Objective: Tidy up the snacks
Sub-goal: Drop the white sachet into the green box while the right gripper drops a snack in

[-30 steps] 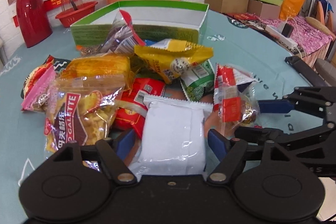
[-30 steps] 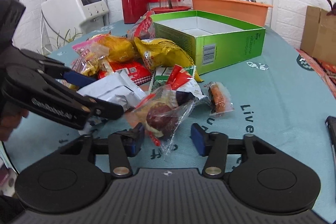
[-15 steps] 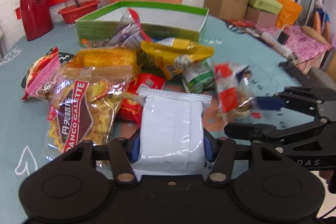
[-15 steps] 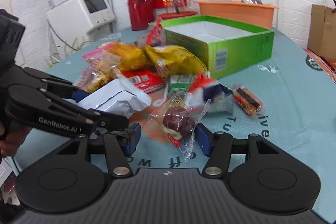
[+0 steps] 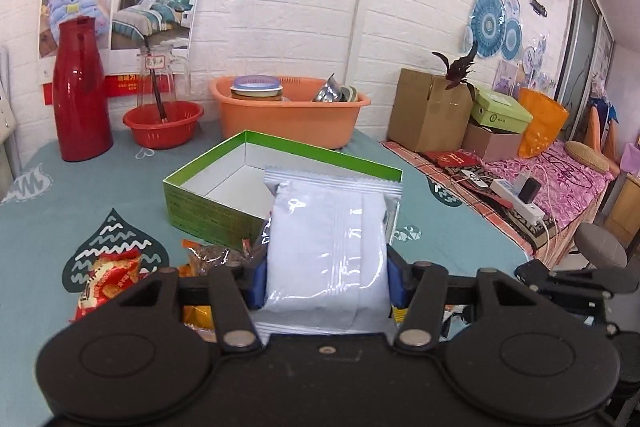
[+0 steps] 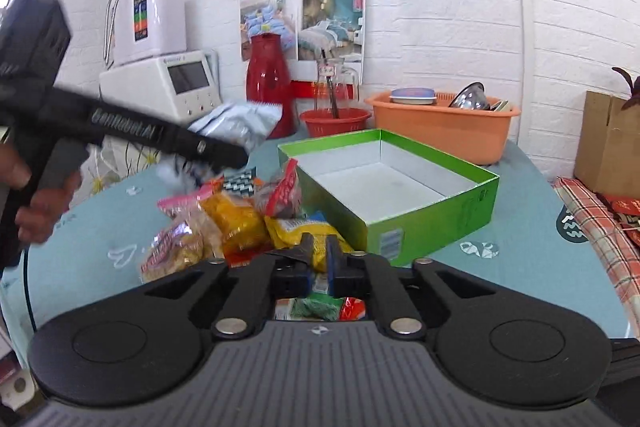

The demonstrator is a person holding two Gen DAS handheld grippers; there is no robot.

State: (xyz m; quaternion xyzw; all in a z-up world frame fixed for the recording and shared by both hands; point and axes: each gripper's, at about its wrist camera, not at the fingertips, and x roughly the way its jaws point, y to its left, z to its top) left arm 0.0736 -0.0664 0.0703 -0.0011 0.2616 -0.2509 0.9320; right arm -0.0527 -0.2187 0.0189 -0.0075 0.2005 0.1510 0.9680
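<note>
My left gripper (image 5: 326, 279) is shut on a white foil snack packet (image 5: 328, 247) and holds it above the table, in front of the open green box (image 5: 208, 211). In the right wrist view the same packet (image 6: 236, 123) hangs high at the left, over the snack pile (image 6: 236, 223). My right gripper (image 6: 319, 263) hovers above the pile with its jaws closing, nearly together. No packet shows between its pads. Red and green wrappers (image 6: 320, 307) show below the fingers. The green box (image 6: 432, 223) is empty.
At the back of the teal table stand a red jug (image 5: 80, 91), a red basket (image 5: 162, 125) and an orange tub (image 5: 288, 115). Cardboard boxes (image 5: 428, 107) and a cluttered bench sit to the right. A person's hand (image 6: 40, 203) grips the left tool.
The left gripper closed on the white packet and lifted it off the pile. The right gripper's jaws went from wide around a clear packet to nearly together, and it rose.
</note>
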